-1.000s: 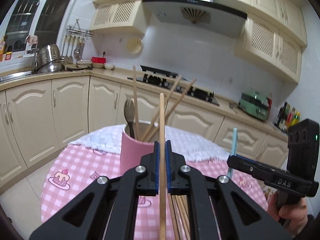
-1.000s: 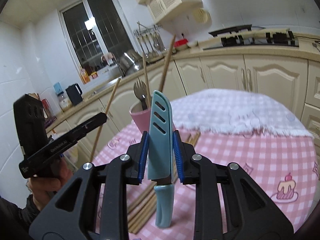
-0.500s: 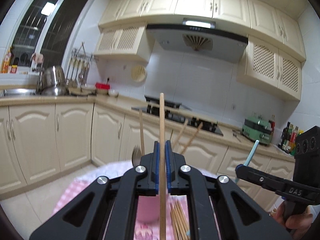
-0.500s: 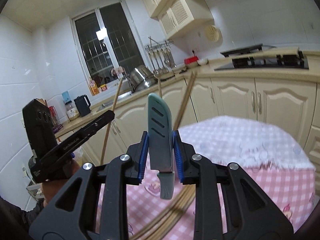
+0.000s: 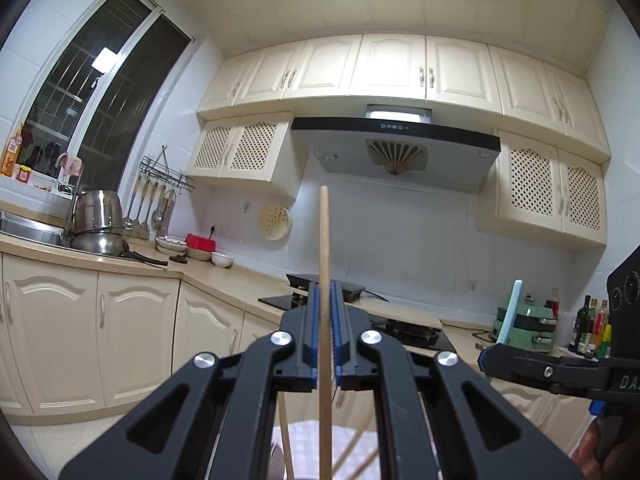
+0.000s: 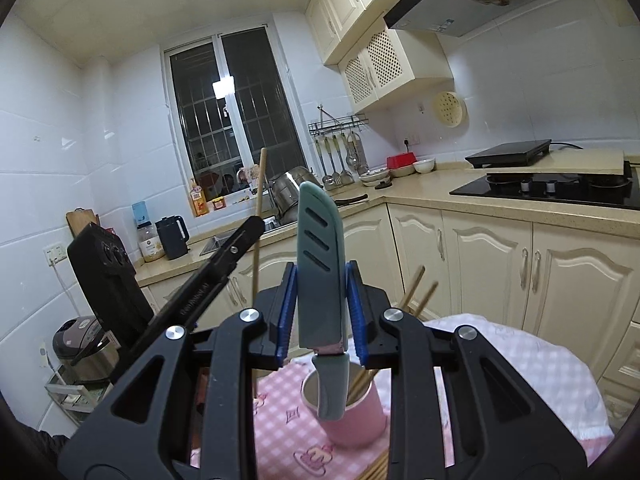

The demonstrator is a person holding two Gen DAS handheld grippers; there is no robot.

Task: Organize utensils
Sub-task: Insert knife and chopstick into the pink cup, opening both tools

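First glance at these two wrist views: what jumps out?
The teal sheathed knife stands upright, clamped in the right gripper, its handle hanging over the pink cup on the pink checked tablecloth. In the left wrist view, the left gripper pinches a single wooden chopstick upright against the cream kitchen cabinets.
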